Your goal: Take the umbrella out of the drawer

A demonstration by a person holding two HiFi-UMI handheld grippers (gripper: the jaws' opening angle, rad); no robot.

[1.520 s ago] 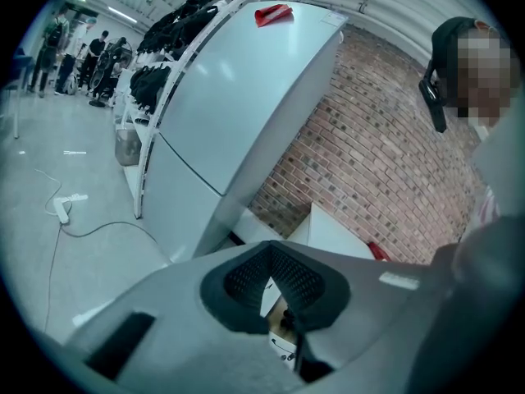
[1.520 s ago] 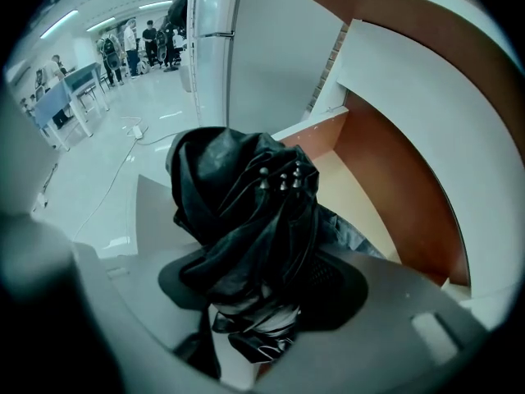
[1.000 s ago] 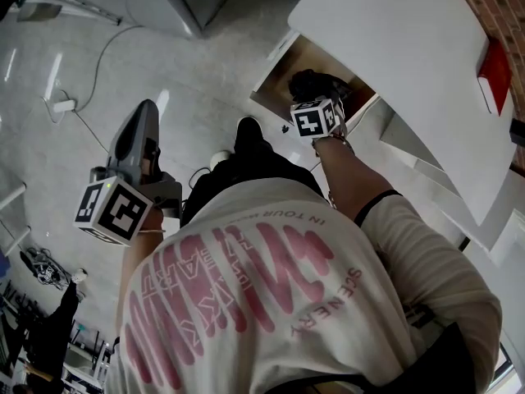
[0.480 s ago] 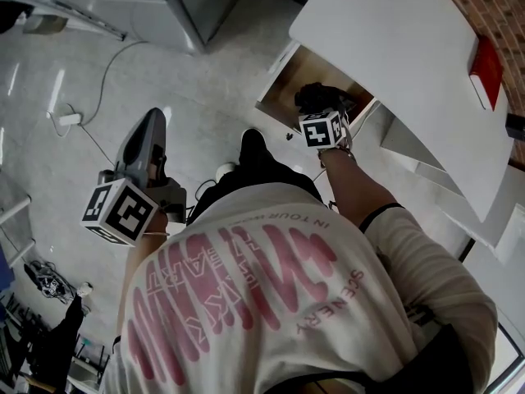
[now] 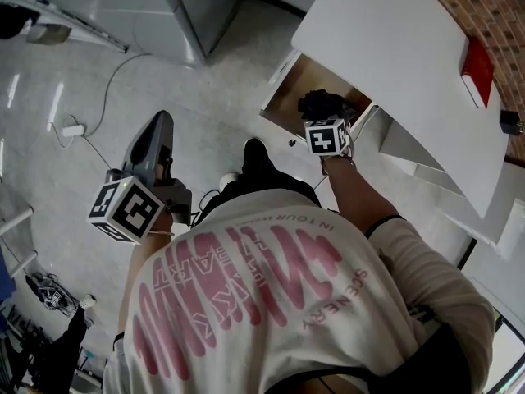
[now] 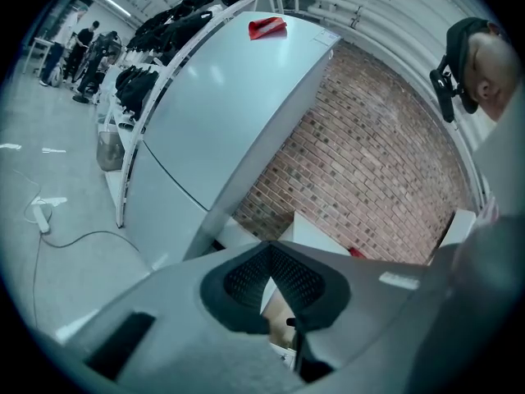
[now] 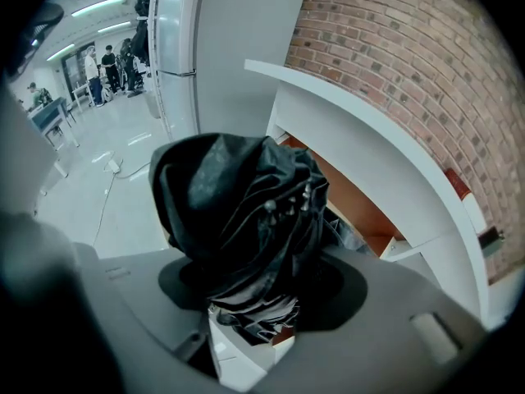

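The right gripper (image 7: pixel 256 290) has its fingers clamped on the folded black umbrella (image 7: pixel 238 212), which is bunched between them above the open drawer (image 7: pixel 361 216); the left gripper (image 6: pixel 271 261) hangs well apart, fingers closed on nothing.

The drawer (image 5: pixel 285 98) stands open, uncovered above at its front, while the white tabletop (image 5: pixel 394 48) overhangs its back. Left of it the floor (image 5: pixel 205 113) gives room, with 1 corded power strip (image 5: pixel 72 130) lying on it.

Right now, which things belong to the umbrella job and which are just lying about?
Job: black umbrella, clamped in the right gripper; the open drawer.
Lying about: red object on the white desk; power strip on the floor; left gripper, shut and empty.
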